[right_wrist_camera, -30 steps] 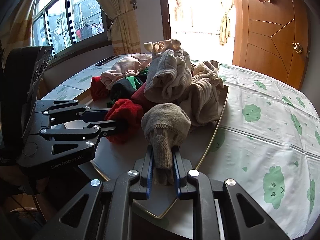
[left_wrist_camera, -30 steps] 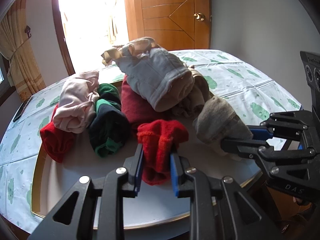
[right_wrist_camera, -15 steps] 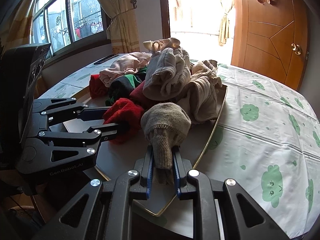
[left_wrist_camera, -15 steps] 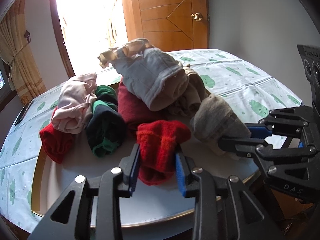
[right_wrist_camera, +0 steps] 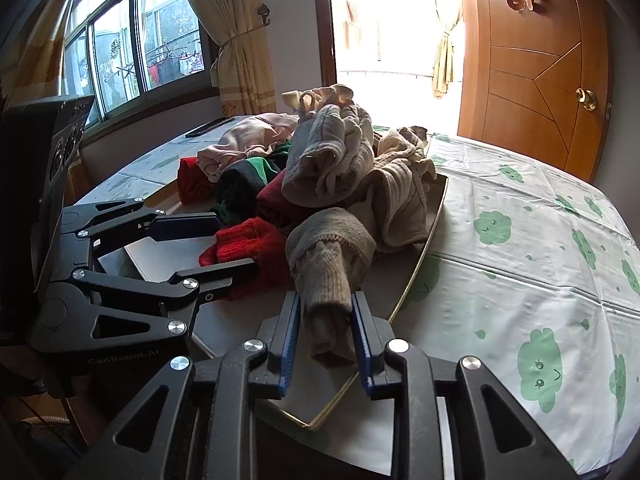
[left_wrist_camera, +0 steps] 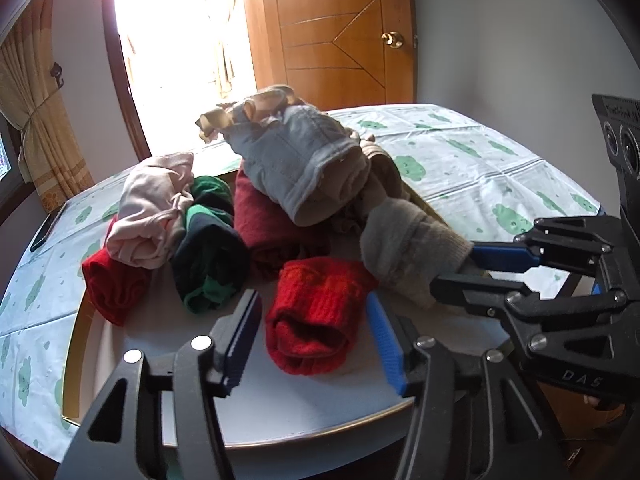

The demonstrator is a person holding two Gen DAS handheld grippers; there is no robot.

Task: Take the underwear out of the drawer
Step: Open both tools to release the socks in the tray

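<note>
Rolled underwear and socks are heaped on a white, gold-rimmed tray (left_wrist_camera: 100,360) on a bed. A bright red knitted roll (left_wrist_camera: 316,312) lies on the tray between the fingers of my left gripper (left_wrist_camera: 310,320). Its jaws are opening and the pads stand clear of the roll. A grey-brown knitted roll (right_wrist_camera: 328,264) lies at the tray's near edge, its narrow end between the pads of my right gripper (right_wrist_camera: 325,320). Those jaws are opening too and no longer pinch it. Each gripper shows in the other's view: right gripper (left_wrist_camera: 460,268), left gripper (right_wrist_camera: 236,248).
Behind lie a grey garment (left_wrist_camera: 296,164), a dark red roll (left_wrist_camera: 272,216), a green-black roll (left_wrist_camera: 208,248), a pink roll (left_wrist_camera: 156,212) and a red roll (left_wrist_camera: 112,284). The sheet (right_wrist_camera: 520,240) has green clouds. A dark flat device (left_wrist_camera: 44,232) lies far left. Wooden door (right_wrist_camera: 540,72) beyond.
Both grippers have opened where they stand: the left one widely, letting go of the red roll, and the right one a little, easing off the grey-brown roll. Neither hand moved.
</note>
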